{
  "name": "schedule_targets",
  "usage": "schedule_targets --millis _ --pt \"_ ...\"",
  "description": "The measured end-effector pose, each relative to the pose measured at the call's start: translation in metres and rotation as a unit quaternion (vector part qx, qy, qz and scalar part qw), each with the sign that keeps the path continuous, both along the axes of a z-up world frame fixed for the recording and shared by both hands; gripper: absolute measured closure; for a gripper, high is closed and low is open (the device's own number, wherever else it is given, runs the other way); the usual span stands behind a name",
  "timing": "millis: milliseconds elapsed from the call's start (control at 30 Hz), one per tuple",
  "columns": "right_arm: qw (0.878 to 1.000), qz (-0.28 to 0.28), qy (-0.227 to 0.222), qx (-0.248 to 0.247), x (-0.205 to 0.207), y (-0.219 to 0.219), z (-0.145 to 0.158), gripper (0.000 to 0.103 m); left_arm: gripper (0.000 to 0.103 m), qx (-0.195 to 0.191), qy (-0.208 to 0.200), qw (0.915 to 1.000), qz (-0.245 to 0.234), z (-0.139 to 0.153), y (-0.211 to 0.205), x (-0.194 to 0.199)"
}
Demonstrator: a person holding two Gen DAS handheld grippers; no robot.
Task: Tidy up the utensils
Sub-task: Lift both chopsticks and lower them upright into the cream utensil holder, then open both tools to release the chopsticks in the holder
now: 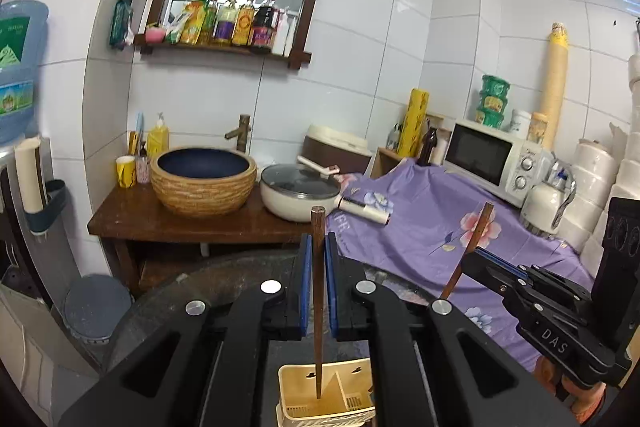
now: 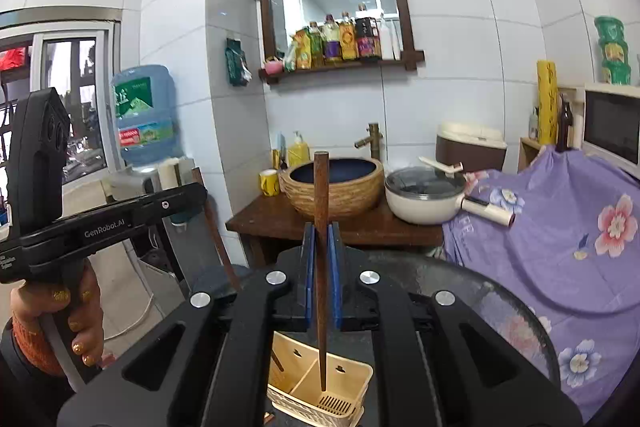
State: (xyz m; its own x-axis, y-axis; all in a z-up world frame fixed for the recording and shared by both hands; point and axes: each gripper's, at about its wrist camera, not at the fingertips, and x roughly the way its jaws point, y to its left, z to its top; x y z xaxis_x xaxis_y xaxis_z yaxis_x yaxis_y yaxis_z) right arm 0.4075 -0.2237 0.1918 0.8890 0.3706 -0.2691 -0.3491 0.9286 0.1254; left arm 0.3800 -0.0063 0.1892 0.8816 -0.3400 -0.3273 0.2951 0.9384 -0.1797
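Note:
My left gripper (image 1: pixel 319 243) is shut on a dark wooden chopstick (image 1: pixel 318 299) that stands upright between its blue pads. The stick's lower tip points into the left compartment of a cream utensil caddy (image 1: pixel 292 379) below. My right gripper (image 2: pixel 320 231) is shut on a second upright chopstick (image 2: pixel 320 187). That tip hangs in the right compartment of the caddy (image 2: pixel 352 379), by its slotted floor. I cannot tell whether either tip touches the caddy. Each view shows the other gripper off to the side, the right gripper (image 1: pixel 470 255) and the left gripper (image 2: pixel 200 193).
The caddy stands on a round dark glass table (image 2: pixel 480 291). A purple floral cloth (image 1: pixel 420 227) covers the counter to the right, with a microwave (image 1: pixel 492 155). Behind are a wooden stand with a basin (image 1: pixel 204 179) and a lidded pot (image 1: pixel 296 195). A water jug (image 2: pixel 146 115) is at the left.

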Motion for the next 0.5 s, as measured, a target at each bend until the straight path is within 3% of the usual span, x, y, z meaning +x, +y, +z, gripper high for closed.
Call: schedule_targets --millis 233,500 --pt "0.999 -0.008 0.044 0.006 0.020 0.001 -0.060 0.096 0.096 0.000 0.049 0.9988 0.003 -0.056 -0.005 0.023" --pt "0.997 -0.013 0.073 0.010 0.029 -0.003 -0.089 0.096 0.096 0.008 0.085 0.9964 0.007 -0.093 -0.010 0.036"
